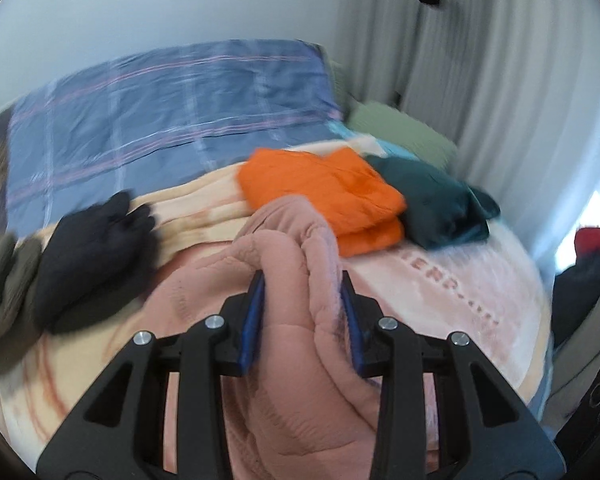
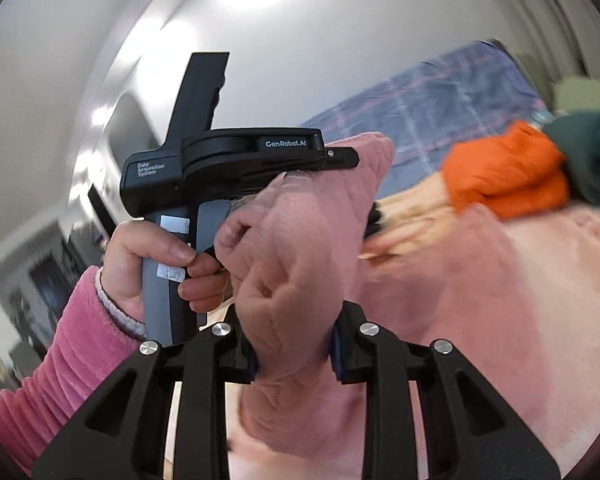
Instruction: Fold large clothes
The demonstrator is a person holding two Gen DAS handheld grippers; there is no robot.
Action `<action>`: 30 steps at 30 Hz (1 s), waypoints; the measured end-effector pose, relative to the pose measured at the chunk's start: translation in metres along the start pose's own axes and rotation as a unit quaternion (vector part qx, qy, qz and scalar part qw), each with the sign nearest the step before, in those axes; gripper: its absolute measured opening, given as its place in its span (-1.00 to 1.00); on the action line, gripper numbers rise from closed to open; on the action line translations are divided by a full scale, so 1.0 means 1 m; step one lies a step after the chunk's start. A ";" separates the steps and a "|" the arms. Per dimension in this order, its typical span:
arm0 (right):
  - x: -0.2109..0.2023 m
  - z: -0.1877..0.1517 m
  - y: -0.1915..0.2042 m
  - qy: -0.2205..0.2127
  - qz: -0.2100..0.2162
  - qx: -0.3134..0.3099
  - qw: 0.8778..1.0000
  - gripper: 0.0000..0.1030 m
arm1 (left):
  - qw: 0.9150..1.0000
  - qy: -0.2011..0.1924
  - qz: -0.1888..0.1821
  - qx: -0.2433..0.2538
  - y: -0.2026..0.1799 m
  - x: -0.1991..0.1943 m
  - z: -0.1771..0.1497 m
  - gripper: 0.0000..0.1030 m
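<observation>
A quilted pink garment point(image 1: 284, 232) is bunched up above the bed. My left gripper point(image 1: 303, 280) is shut on a thick fold of it, the blue pads pressing both sides. In the right wrist view the same pink garment point(image 2: 308, 220) hangs between the two tools, and my right gripper point(image 2: 292, 320) is shut on another bunch of it. The left gripper's black handle point(image 2: 204, 168) stands upright at the left, held by a hand point(image 2: 140, 248) in a pink sleeve point(image 2: 60, 352). Its fingertips are buried in the fabric.
On the peach bed cover point(image 1: 440, 288) lie a folded orange garment point(image 1: 324, 196), a dark teal one point(image 1: 432, 204), a black one point(image 1: 92, 256) and an olive one point(image 1: 4, 288). A blue plaid blanket point(image 1: 160, 112) and a green pillow point(image 1: 396, 128) lie behind. White curtains point(image 1: 500, 80) hang at the right.
</observation>
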State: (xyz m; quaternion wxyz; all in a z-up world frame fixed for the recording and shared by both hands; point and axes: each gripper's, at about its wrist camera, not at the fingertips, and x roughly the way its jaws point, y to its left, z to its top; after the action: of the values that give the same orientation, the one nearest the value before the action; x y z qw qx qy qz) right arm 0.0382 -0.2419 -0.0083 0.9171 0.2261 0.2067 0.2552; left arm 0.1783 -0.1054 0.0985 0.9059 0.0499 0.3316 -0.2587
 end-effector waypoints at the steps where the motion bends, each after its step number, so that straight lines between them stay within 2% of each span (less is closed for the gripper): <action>1: -0.007 -0.003 -0.016 0.003 -0.006 0.018 1.000 -0.48 | 1.000 0.004 -0.001 0.021 -0.020 0.014 0.000 -0.27; 3: -0.011 -0.013 -0.036 0.015 -0.020 0.045 0.999 -0.48 | 0.999 0.017 0.001 0.048 -0.042 0.042 -0.006 -0.22; 5: -0.008 -0.031 -0.066 0.048 -0.037 0.093 0.994 -0.49 | 0.996 0.045 0.004 0.077 -0.062 0.076 -0.021 -0.19; 7: -0.001 -0.051 -0.090 0.077 -0.037 0.146 0.986 -0.48 | 0.994 0.077 -0.001 0.082 -0.069 0.108 -0.039 -0.16; 9: -0.002 -0.063 -0.103 0.084 -0.025 0.174 0.981 -0.48 | 0.992 0.082 -0.004 0.096 -0.076 0.123 -0.051 -0.11; 12: -0.008 -0.065 -0.097 0.080 -0.023 0.153 0.985 -0.48 | 0.992 0.064 -0.013 0.112 -0.086 0.116 -0.054 0.03; 14: -0.007 -0.064 -0.090 0.080 -0.025 0.137 0.987 -0.47 | 0.992 0.060 -0.017 0.109 -0.082 0.113 -0.055 0.03; 19: -0.013 -0.060 -0.084 0.073 -0.016 0.119 0.990 -0.44 | 0.996 0.044 -0.055 0.063 -0.061 0.095 -0.049 0.03; 23: -0.029 -0.053 -0.063 0.035 -0.012 0.065 0.997 -0.47 | 0.996 0.012 -0.092 0.020 -0.041 0.055 -0.036 0.03; 27: -0.039 -0.048 -0.048 0.015 -0.014 0.039 0.999 -0.48 | 0.997 -0.026 -0.068 0.031 -0.025 0.015 -0.032 0.01; 30: -0.036 -0.052 -0.056 0.025 -0.026 0.045 0.998 -0.48 | 0.998 -0.027 -0.058 0.028 -0.009 0.007 -0.039 -0.08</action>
State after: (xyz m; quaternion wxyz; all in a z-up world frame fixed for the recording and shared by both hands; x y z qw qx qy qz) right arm 0.0058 -0.2891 -0.0706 0.9068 0.2555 0.2468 0.2269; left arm 0.1562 -0.1060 0.0650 0.8962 0.0490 0.3023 -0.3210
